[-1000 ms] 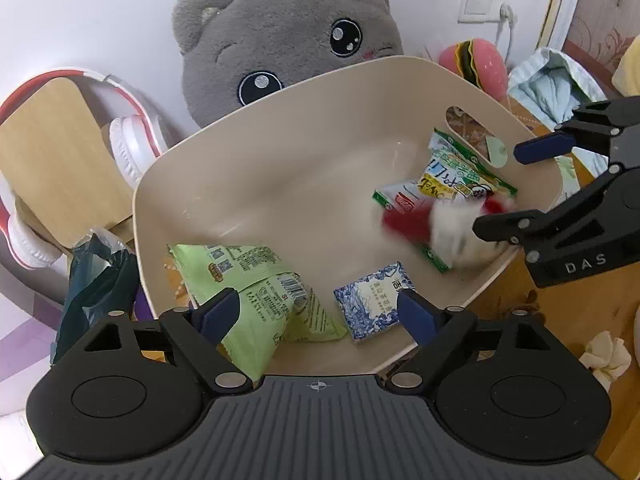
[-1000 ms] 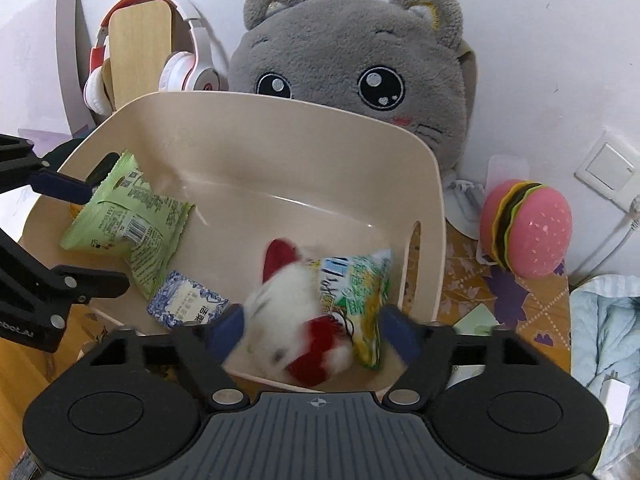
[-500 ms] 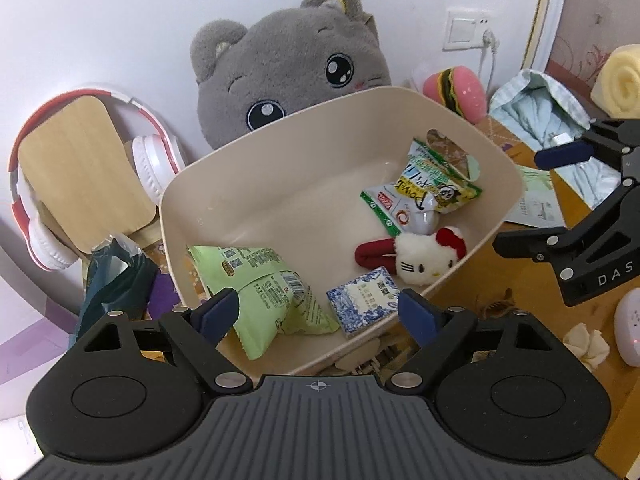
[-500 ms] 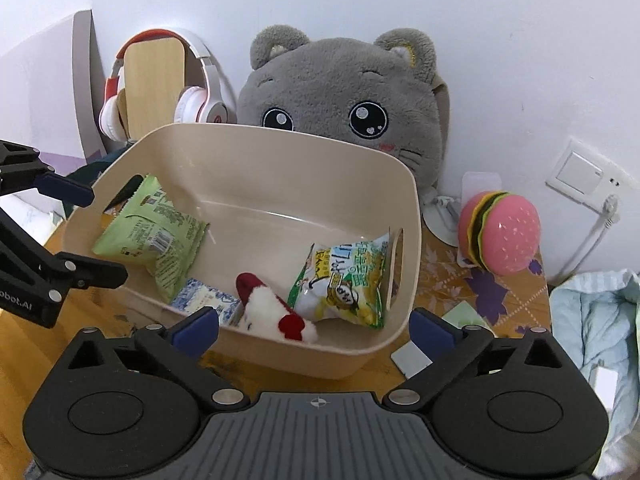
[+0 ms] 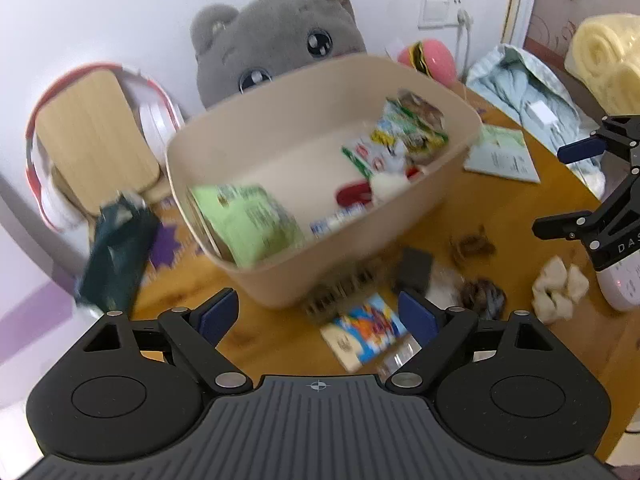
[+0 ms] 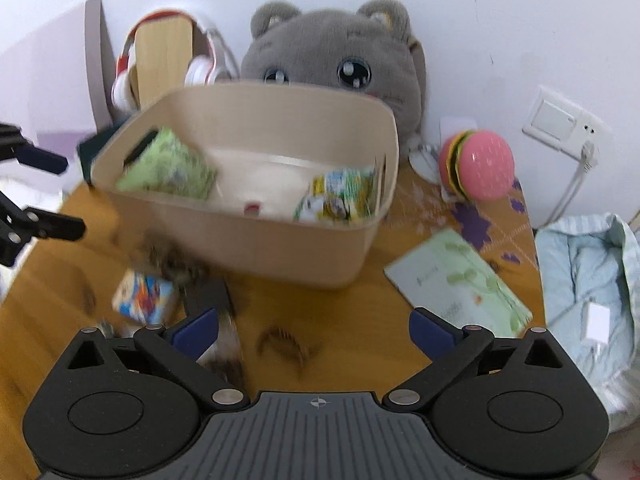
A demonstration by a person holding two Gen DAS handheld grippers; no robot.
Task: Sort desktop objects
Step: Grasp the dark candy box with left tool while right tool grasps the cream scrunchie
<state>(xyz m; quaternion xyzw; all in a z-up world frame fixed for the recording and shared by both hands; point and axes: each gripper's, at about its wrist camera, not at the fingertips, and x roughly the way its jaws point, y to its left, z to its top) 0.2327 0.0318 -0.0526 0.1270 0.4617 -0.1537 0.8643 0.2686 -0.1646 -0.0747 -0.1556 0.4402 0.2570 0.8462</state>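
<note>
A: Listing stock. Beige bin [image 5: 320, 276], far centre of the wooden surface [image 6: 352, 320]; holds a green snack bag [image 5: 248, 224], a yellow-green packet [image 5: 412, 132], a small white-and-red plush [image 5: 384, 184] and a blue-white packet [image 5: 340, 216].

B: Left out on the near surface?

A: One colourful card box [image 5: 366, 336], a dark block [image 5: 416, 270], a brown hair claw clip [image 6: 286, 344], a cream scrunchie [image 5: 560, 284] and a pale green booklet [image 6: 460, 284] to the right.

B: Claws?

A: Left claw [image 5: 318, 316] spread wide, nothing in it. Right claw [image 6: 314, 330] likewise spread, empty.

B: Risks?

A: Both views are smeared, so aim may suffer. The near items lie crowded; a wide claw coming down for the card box would likely nudge the dark block or whatever blurred thing sits beside it. The flat box could slide rather than lift. The two claws hang near one another and might collide over the same pile.
</note>
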